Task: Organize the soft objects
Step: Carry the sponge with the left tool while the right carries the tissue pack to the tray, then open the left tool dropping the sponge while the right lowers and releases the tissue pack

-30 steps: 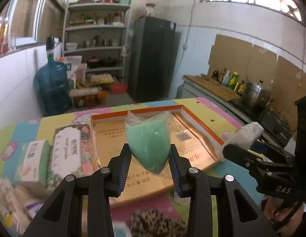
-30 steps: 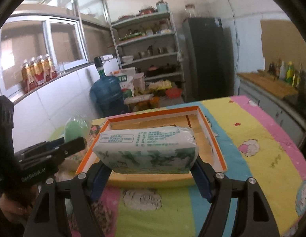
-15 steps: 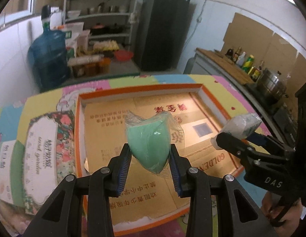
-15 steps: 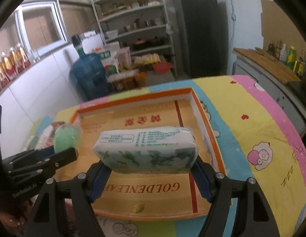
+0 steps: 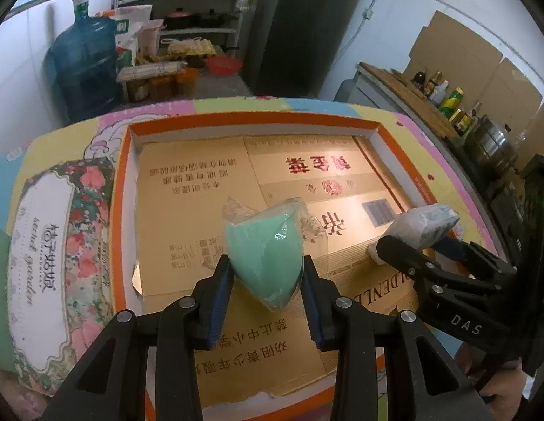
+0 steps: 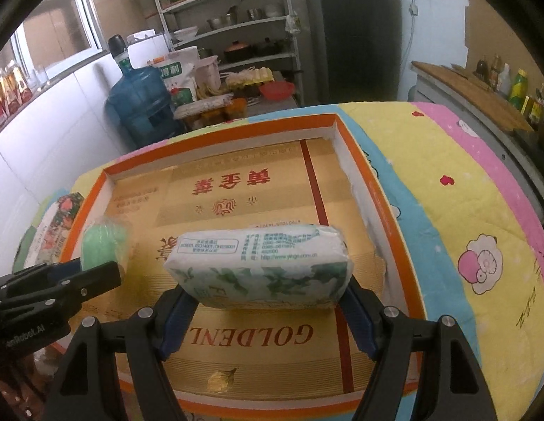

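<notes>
Both claws hang over the orange-rimmed tray [image 5: 121,189], whose gold cardboard floor lies bare. The left claw [image 5: 266,282] grips a bagged green sponge [image 5: 264,256]; the right claw [image 6: 261,303], spread wide, clamps a tissue pack [image 6: 259,266]. Print reads "GOLDENL". A floral pack [image 5: 44,245] left of the rim reads "garden".

Tissue pack [image 6: 261,266] right of wrapped sponge [image 5: 264,256], both above the tray [image 5: 250,121].

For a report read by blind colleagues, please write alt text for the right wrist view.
The right hand-held gripper holds a white-and-green tissue pack above an orange-rimmed cardboard tray on a colourful tablecloth. At left, the left hand-held gripper holds a green sponge in plastic wrap.
</notes>
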Action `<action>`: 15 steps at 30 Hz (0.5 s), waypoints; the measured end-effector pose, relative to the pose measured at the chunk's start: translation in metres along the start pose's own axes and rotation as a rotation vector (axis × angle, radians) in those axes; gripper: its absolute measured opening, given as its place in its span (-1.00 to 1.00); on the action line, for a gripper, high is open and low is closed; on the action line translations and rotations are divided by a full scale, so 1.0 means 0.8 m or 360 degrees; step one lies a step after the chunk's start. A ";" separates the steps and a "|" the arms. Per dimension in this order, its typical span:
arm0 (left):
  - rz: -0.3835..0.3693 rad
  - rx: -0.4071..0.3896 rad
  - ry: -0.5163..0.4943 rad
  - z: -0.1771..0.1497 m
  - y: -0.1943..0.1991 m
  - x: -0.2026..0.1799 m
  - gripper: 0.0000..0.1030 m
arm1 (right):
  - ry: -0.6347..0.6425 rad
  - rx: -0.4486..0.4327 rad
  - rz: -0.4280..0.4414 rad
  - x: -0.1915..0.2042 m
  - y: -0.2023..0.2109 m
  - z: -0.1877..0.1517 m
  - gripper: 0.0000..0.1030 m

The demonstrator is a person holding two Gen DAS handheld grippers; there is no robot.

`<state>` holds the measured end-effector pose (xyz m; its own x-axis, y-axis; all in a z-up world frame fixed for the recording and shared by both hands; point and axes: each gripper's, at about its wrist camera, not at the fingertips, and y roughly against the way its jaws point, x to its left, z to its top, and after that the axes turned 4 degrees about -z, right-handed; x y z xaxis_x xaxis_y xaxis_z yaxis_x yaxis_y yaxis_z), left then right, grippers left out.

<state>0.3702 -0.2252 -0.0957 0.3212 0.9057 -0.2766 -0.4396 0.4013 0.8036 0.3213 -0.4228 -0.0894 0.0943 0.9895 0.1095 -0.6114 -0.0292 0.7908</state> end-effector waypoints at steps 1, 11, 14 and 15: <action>0.0002 0.0007 0.0005 0.000 -0.002 -0.001 -0.25 | 0.0006 -0.0001 -0.0004 0.001 0.000 -0.001 0.47; -0.0041 0.0034 0.0009 -0.001 -0.007 -0.001 0.26 | 0.0001 -0.0065 0.0012 0.001 0.005 -0.004 0.50; -0.0043 -0.0008 0.0003 -0.001 -0.002 -0.004 0.32 | -0.0018 -0.0072 0.0038 -0.003 0.008 -0.005 0.53; -0.0042 -0.0022 -0.0001 -0.001 0.001 -0.005 0.36 | -0.0023 -0.0074 0.0044 -0.003 0.009 -0.005 0.54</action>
<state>0.3680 -0.2282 -0.0943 0.3335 0.8947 -0.2971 -0.4426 0.4269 0.7886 0.3137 -0.4250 -0.0860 0.0882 0.9862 0.1398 -0.6499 -0.0494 0.7584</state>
